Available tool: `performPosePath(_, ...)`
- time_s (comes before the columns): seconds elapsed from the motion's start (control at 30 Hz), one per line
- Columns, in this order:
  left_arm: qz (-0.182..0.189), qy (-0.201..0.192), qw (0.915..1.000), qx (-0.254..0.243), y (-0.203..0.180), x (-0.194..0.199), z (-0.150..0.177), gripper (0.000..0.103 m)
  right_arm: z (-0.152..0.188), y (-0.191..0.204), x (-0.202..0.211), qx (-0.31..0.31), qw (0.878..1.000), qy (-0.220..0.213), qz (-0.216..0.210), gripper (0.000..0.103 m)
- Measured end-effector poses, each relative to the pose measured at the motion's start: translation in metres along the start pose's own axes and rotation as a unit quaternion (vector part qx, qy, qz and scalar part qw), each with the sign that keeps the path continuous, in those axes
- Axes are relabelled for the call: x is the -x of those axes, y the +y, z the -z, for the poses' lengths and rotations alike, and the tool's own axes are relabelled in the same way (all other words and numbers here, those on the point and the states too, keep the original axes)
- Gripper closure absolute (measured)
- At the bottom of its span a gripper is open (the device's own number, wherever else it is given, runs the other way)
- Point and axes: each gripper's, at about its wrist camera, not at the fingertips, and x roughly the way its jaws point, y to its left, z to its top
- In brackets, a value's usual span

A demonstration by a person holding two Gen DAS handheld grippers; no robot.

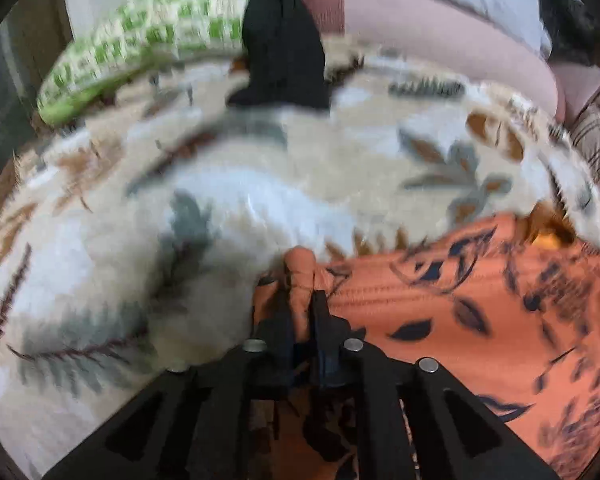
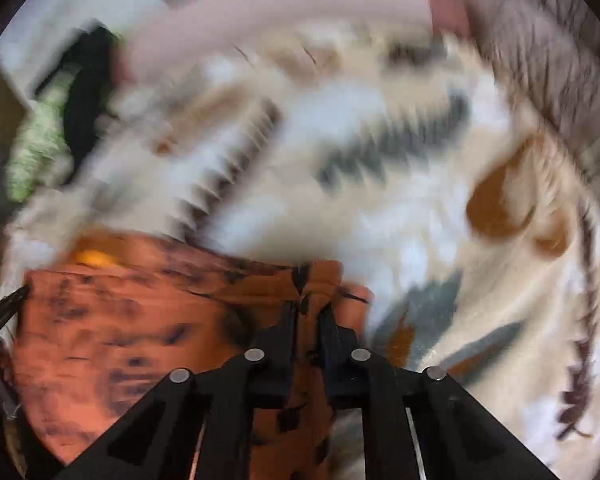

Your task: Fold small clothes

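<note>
The orange cloth with dark leaf prints (image 1: 459, 312) lies on a fluffy cream blanket with leaf shapes (image 1: 260, 168). The left claw (image 1: 300, 300) is squeezed tight on 1 bunched corner. The right claw (image 2: 307, 308) pinches another corner. The cloth looks thin, soft and light, so it will flop and sag. Corners look like the best places to hold. Both views are blurry.
</note>
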Motion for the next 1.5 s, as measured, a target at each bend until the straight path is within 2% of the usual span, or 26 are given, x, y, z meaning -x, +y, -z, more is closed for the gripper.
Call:
performPosePath(0.07, -0.005, -0.035, 0.9994, 0.001, 0.003, 0.023, -0.003, 0.057, 0.005, -0.007, 0.024, -0.037, 0.998, -0.042, -0.014, 0.077)
performPosePath(0.1, -0.012, -0.047, 0.9988, -0.002, 0.003, 0.038, -0.003, 0.057, 0.009, -0.007, 0.037, -0.034, 0.998, -0.06, 0.001, 0.07)
performPosePath(0.17, 0.011, -0.056, 0.9983, -0.002, 0.002, 0.064, 0.004, 0.057, 0.015, -0.002, 0.064, -0.031, 0.996, -0.084, 0.006, 0.039)
performPosePath(0.2, 0.025, -0.057, 0.998, -0.005, -0.003, 0.076, 0.011, 0.057, 0.018, 0.002, 0.074, -0.029, 0.995, -0.09, -0.012, 0.039)
performPosePath(0.27, 0.051, -0.062, 0.9965, -0.024, -0.016, 0.098, 0.03, 0.055, 0.029, 0.015, 0.094, -0.026, 0.993, -0.09, -0.064, 0.038)
performPosePath(0.3, 0.059, -0.066, 0.9955, -0.036, -0.024, 0.105, 0.038, 0.047, 0.037, 0.024, 0.102, -0.022, 0.99, -0.087, -0.105, 0.036)
performPosePath(0.37, 0.069, -0.058, 0.9937, -0.066, -0.04, 0.103, 0.059, 0.029, 0.051, 0.04, 0.098, -0.015, 0.975, -0.051, -0.214, 0.019)
performPosePath(0.43, 0.061, -0.03, 0.995, -0.073, -0.045, 0.085, 0.07, 0.025, 0.06, 0.04, 0.068, -0.027, 0.959, 0.004, -0.281, 0.018)
performPosePath(0.47, 0.03, 0.013, 0.9979, -0.056, -0.04, 0.057, 0.075, 0.025, 0.064, 0.034, 0.049, -0.04, 0.961, 0.027, -0.274, 0.018)
performPosePath(0.5, 0.013, 0.042, 0.9985, -0.033, -0.032, 0.043, 0.076, 0.024, 0.068, 0.02, 0.028, -0.067, 0.969, 0.044, -0.232, 0.018)
performPosePath(0.57, 0.059, 0.065, 0.9936, 0.072, -0.001, 0.04, 0.079, 0.025, 0.073, -0.006, 0.023, -0.14, 0.962, 0.028, -0.235, 0.033)
performPosePath(0.6, 0.057, 0.044, 0.9911, 0.112, 0.012, 0.06, 0.08, 0.025, 0.075, -0.008, 0.043, -0.153, 0.962, 0.005, -0.227, 0.033)
performPosePath(0.67, 0.051, -0.01, 0.9938, 0.099, 0.017, 0.089, 0.082, 0.025, 0.08, 0.001, 0.077, -0.123, 0.963, -0.027, -0.237, 0.027)
performPosePath(0.73, 0.047, -0.029, 0.9961, 0.069, 0.013, 0.106, 0.091, 0.025, 0.099, 0.008, 0.102, -0.104, 0.948, -0.044, -0.299, 0.021)
performPosePath(0.8, 0.031, 0.016, 0.9991, 0.026, 0.005, 0.09, 0.109, 0.025, 0.126, 0.008, 0.097, -0.103, 0.945, -0.025, -0.311, 0.016)
performPosePath(0.87, -0.004, 0.079, 0.9966, 0.024, 0.009, 0.061, 0.123, 0.025, 0.147, -0.007, 0.064, -0.136, 0.957, 0.024, -0.256, 0.017)
performPosePath(0.93, 0.007, 0.058, 0.9963, 0.063, 0.019, 0.075, 0.121, 0.025, 0.157, -0.018, 0.067, -0.175, 0.946, 0.005, -0.274, 0.025)
performPosePath(0.97, 0.001, 0.032, 0.9972, 0.067, 0.019, 0.092, 0.116, 0.025, 0.155, -0.015, 0.079, -0.166, 0.949, -0.005, -0.267, 0.024)
performPosePath(1.0, 0.001, 0.008, 0.9982, 0.06, 0.017, 0.103, 0.111, 0.025, 0.152, -0.008, 0.095, -0.136, 0.956, -0.025, -0.257, 0.023)
performPosePath(1.07, 0.0, -0.031, 0.999, 0.033, 0.009, 0.119, 0.096, 0.025, 0.148, 0.006, 0.118, -0.09, 0.957, -0.047, -0.273, 0.023)
performPosePath(1.17, 0.0, -0.041, 0.999, -0.018, -0.003, 0.11, 0.061, 0.025, 0.144, 0.015, 0.119, -0.08, 0.961, -0.033, -0.262, 0.023)
performPosePath(1.27, -0.038, -0.003, 0.997, -0.067, -0.009, 0.06, 0.021, 0.025, 0.137, 0.017, 0.114, -0.085, 0.962, -0.028, -0.258, 0.023)
performPosePath(1.37, -0.03, 0.055, 0.9939, -0.091, -0.005, 0.016, 0.005, 0.025, 0.128, 0.023, 0.108, -0.069, 0.962, -0.026, -0.263, 0.023)
performPosePath(1.4, -0.069, 0.064, 0.9894, -0.11, 0.0, -0.001, -0.001, 0.025, 0.123, 0.027, 0.106, -0.061, 0.963, -0.021, -0.261, 0.023)
performPosePath(1.43, -0.096, 0.071, 0.9876, -0.102, 0.012, -0.013, -0.006, 0.025, 0.119, 0.03, 0.103, -0.056, 0.964, -0.018, -0.258, 0.023)
performPosePath(1.5, -0.059, 0.077, 0.9945, -0.039, 0.036, -0.013, -0.01, 0.024, 0.111, 0.031, 0.094, -0.052, 0.968, -0.016, -0.245, 0.023)
